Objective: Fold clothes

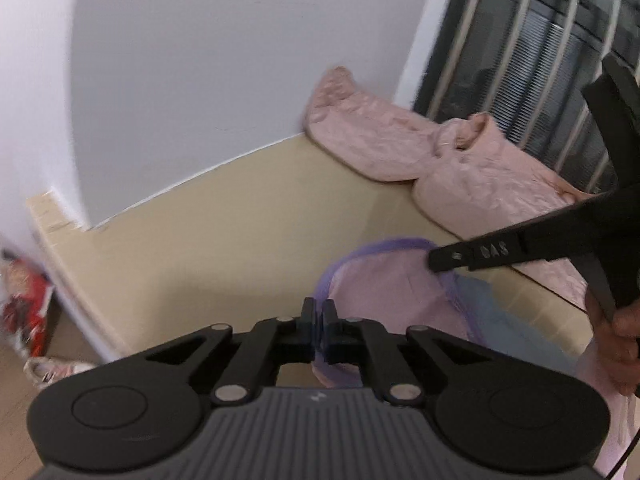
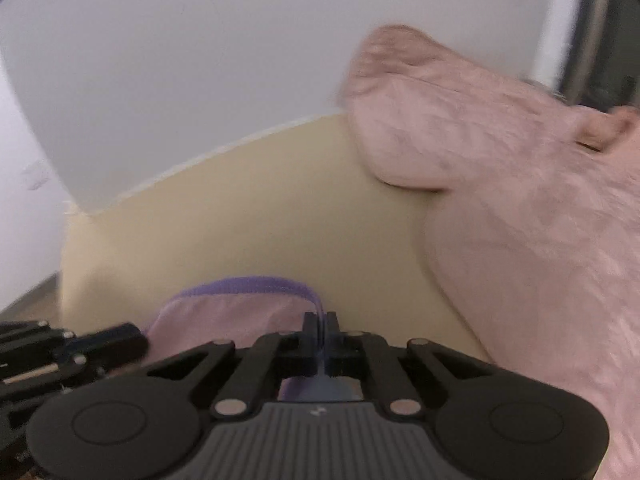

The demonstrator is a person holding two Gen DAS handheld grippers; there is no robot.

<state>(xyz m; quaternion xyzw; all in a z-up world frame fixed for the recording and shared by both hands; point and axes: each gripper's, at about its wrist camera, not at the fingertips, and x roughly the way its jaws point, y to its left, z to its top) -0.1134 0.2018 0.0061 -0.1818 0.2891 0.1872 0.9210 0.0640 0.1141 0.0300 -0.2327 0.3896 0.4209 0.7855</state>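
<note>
A light pink garment with a purple ribbed edge point(image 1: 392, 280) hangs between both grippers above the cream table point(image 1: 240, 232). My left gripper point(image 1: 319, 320) is shut on the purple edge at its left end. The right gripper point(image 1: 444, 260) reaches in from the right in the left wrist view and pinches the same edge farther along. In the right wrist view my right gripper point(image 2: 320, 328) is shut on the purple band of the garment point(image 2: 224, 320), and the left gripper point(image 2: 120, 340) shows at the lower left. A blue patch shows under the pink cloth.
A fluffy pink garment point(image 1: 440, 152) point(image 2: 520, 184) lies heaped at the table's back right, against the white wall and a barred window point(image 1: 540, 40). A person's hand point(image 1: 620, 336) holds the right gripper. Red items and a shoe point(image 1: 52, 370) lie on the floor at left.
</note>
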